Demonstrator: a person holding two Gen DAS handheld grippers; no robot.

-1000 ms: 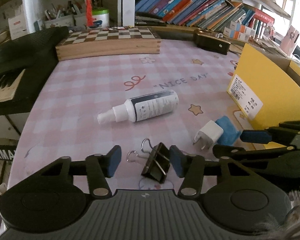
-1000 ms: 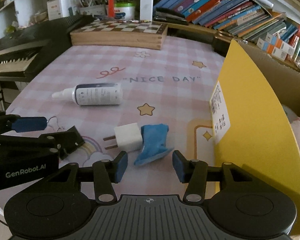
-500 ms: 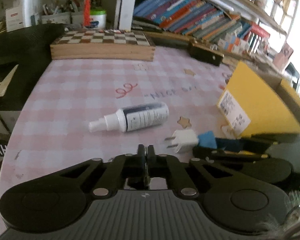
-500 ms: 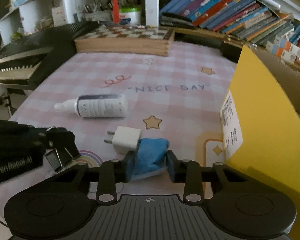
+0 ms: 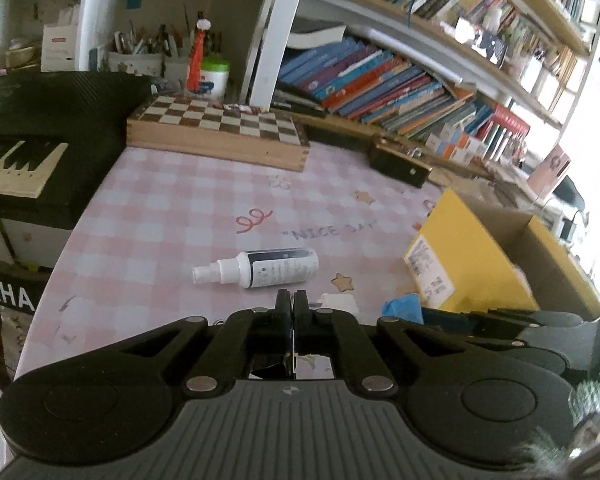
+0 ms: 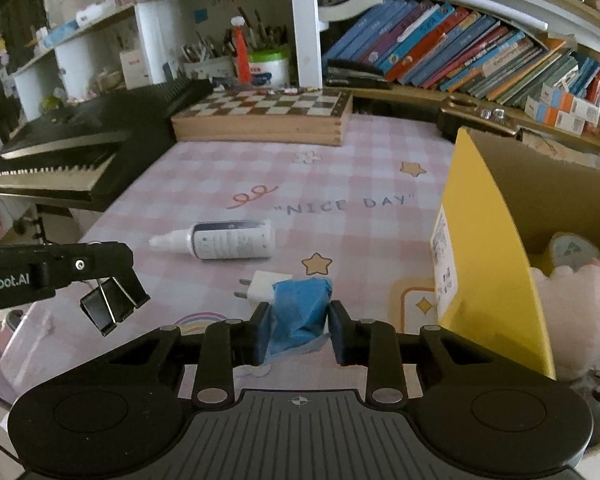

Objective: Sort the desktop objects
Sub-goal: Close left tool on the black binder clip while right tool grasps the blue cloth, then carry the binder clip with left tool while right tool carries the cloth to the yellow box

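Note:
My left gripper [image 5: 291, 300] is shut on a black binder clip [image 6: 109, 307], which hangs from its fingertips above the tablecloth in the right wrist view. My right gripper [image 6: 299, 330] is shut on a crumpled blue cloth [image 6: 300, 312] and holds it just above the table. A white charger plug [image 6: 262, 289] lies right behind the cloth. A white spray bottle [image 6: 220, 239] lies on its side mid-table; it also shows in the left wrist view [image 5: 266, 269]. An open yellow cardboard box [image 6: 484, 240] stands at the right.
A wooden chessboard box [image 6: 264, 118] sits at the back of the pink checked tablecloth [image 6: 340, 168]. A black keyboard [image 6: 72, 152] lies along the left edge. Bookshelves [image 6: 460, 56] run behind. A pink plush item [image 6: 572, 304] lies inside the box.
My left gripper closed on the binder clip and lifted it off the table. My right gripper closed on the blue cloth and raised it. Both views have tilted upward.

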